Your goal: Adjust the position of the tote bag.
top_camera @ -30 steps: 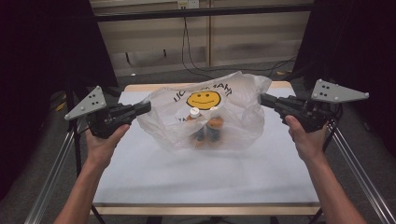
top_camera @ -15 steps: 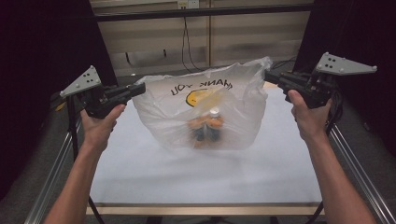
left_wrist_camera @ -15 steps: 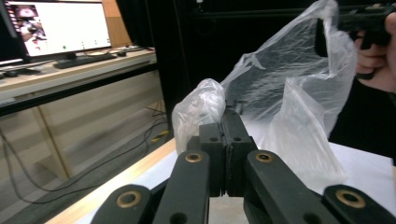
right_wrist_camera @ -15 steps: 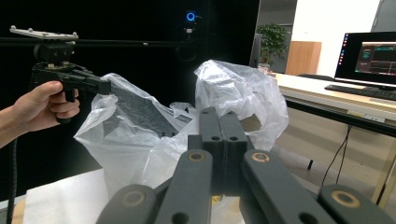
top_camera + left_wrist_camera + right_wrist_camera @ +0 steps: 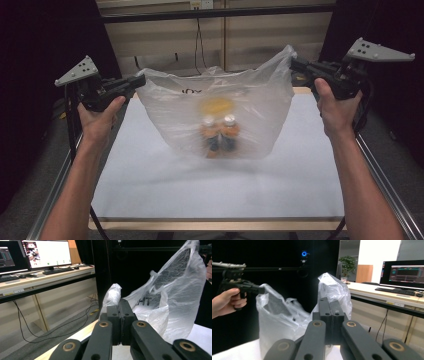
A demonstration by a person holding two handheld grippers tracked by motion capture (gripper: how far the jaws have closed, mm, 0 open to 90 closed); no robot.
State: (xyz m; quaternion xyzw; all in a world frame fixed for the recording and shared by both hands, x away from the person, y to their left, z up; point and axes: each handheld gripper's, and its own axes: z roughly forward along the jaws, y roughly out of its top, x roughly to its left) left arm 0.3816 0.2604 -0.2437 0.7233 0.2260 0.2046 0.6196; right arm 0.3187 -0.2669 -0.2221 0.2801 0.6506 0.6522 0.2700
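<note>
- At mid-frame in the high view, a thin clear plastic bag [image 5: 220, 115] hangs stretched between both grippers, above the white table [image 5: 220, 190].
- Its film is crinkled and see-through, with dark lettering near the top and a blurred yellow print below that.
- Low in the bag sit two small bottles [image 5: 220, 132], side by side, with white caps and orange bodies; their detail is blurred.
- Left gripper [image 5: 140, 80], at the left of that frame, has its jaws pressed together on the bag's left top corner; in the left gripper view, film bunches above the closed tips [image 5: 121, 312].
- Right gripper [image 5: 295, 64], at the upper right, pinches the right top corner the same way; in its own view the jaws [image 5: 329, 312] meet with film rising behind them.
- Whether the bag's bottom touches the table, I cannot tell.
</note>
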